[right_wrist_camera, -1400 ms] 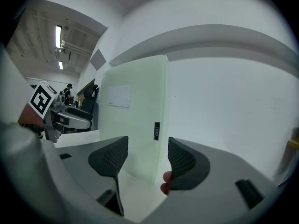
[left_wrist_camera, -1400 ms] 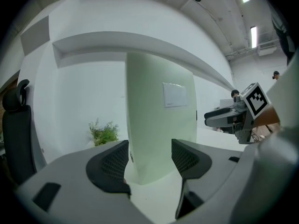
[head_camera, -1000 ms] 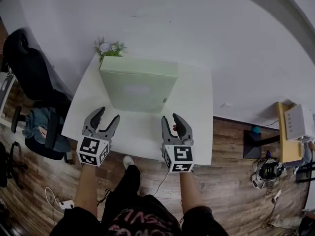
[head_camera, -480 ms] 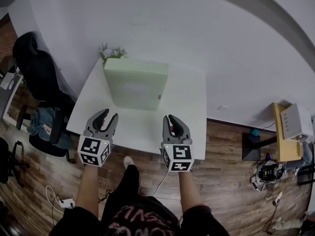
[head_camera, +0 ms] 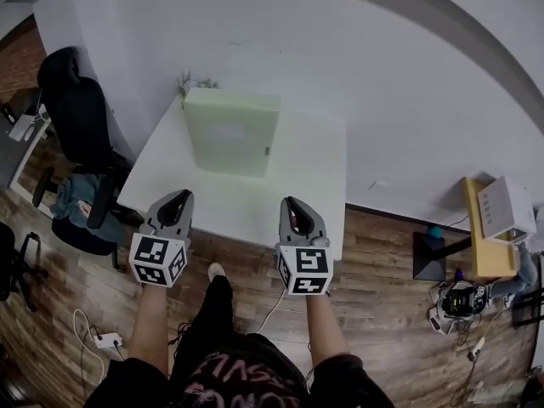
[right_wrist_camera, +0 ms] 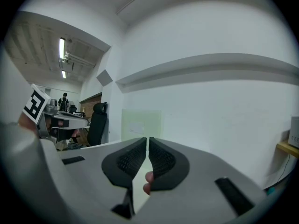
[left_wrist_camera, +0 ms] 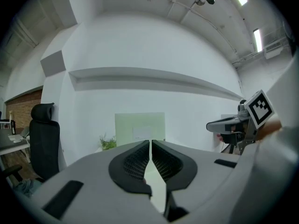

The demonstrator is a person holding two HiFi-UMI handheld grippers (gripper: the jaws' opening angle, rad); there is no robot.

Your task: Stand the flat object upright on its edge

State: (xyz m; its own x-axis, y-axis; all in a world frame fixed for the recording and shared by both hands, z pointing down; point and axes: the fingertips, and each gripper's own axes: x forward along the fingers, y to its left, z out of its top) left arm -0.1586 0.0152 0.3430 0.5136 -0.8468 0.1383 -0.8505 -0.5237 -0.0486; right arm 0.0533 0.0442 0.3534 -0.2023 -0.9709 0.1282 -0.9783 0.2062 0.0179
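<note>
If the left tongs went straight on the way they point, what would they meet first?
Probably the upright green box on the white table; nothing else shows in between. The left tongs have just been closing, empty.

The flat object [head_camera: 231,132] is hiding most of the plant [head_camera: 194,82] at the far left corner of the table [head_camera: 308,185]. Its pale label [head_camera: 224,133] is appearing too small to read. In the left gripper view, the left claw [left_wrist_camera: 150,144] is covering the flat object's lower edge.

Matt pale-green box [head_camera: 231,132]; smooth white table [head_camera: 299,185]; wood-plank floor [head_camera: 387,300].
</note>
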